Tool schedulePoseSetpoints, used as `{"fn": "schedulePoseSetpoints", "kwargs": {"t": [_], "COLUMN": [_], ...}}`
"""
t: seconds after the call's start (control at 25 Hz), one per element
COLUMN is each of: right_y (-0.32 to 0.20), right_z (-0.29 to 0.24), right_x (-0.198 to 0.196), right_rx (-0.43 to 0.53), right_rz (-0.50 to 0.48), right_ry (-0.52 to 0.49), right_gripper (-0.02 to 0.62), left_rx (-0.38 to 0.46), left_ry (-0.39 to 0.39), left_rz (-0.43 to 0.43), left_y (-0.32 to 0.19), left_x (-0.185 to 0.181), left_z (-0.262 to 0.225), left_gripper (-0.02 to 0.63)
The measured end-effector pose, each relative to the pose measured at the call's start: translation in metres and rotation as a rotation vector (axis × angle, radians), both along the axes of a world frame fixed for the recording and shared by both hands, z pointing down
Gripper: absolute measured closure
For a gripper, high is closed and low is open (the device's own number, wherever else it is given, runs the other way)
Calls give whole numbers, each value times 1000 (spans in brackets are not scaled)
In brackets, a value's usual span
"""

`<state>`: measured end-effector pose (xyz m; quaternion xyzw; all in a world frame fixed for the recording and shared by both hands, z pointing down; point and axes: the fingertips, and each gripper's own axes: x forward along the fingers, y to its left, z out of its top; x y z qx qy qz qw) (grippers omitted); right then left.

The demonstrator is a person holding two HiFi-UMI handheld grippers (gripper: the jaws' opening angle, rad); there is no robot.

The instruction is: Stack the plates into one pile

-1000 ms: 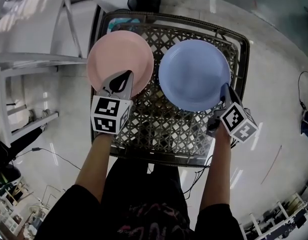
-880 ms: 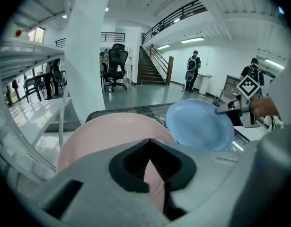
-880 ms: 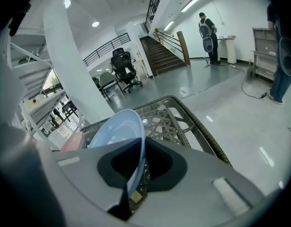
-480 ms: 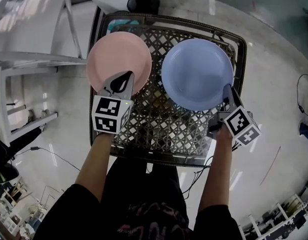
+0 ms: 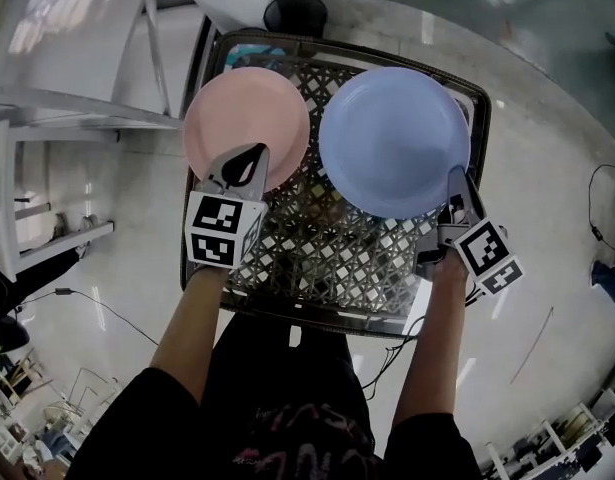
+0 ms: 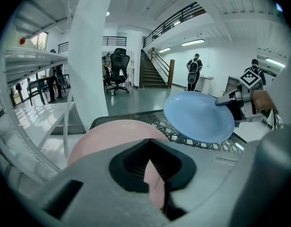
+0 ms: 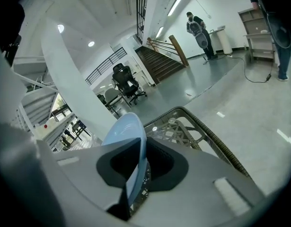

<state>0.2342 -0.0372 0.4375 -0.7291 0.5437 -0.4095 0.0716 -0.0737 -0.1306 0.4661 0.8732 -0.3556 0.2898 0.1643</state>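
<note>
Now carrying the blue plate (image 5: 394, 140) clear of the lattice worktop (image 5: 327, 253) by its near rim in the right tongs (image 5: 457, 183), jaws just eased a little wider yet still gripping that rim; judged to be the lift that opens the stacking, with the carry over to the pink plate (image 5: 245, 128) next. Clamping the left tongs (image 5: 245, 165) fully onto the pink plate's near rim at the worktop's left edge. Since a second ago, raised the blue plate and brought it nearer the pink one, and left the pink plate roughly in place.
</note>
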Motion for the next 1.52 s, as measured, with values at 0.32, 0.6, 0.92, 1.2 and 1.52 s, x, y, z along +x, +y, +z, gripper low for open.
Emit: {"fn": "schedulePoseSetpoints", "kwargs": {"t": [0.32, 0.6, 0.92, 1.2, 1.52], "right_y": [-21, -48, -90, -107, -110], "right_z": [-17, -20, -11, 4, 24], "right_x": [-6, -44, -128, -167, -170], "right_rx": [47, 61, 53, 30, -24], "right_rz": [-81, -215, -339, -399, -399], "right_ry": [-53, -66, -122, -145, -126], "right_gripper": [540, 540, 535, 534, 531], "left_rx": [28, 43, 43, 24, 9], "left_ry": [-9, -26, -44, -56, -51], "left_rz": [-80, -165, -275, -338, -333], "left_y": [11, 20, 21, 28, 22], "left_x": [-10, -34, -102, -135, -138], "left_z": [-16, -25, -30, -20, -11], "left_gripper": [611, 611, 611, 611, 611]}}
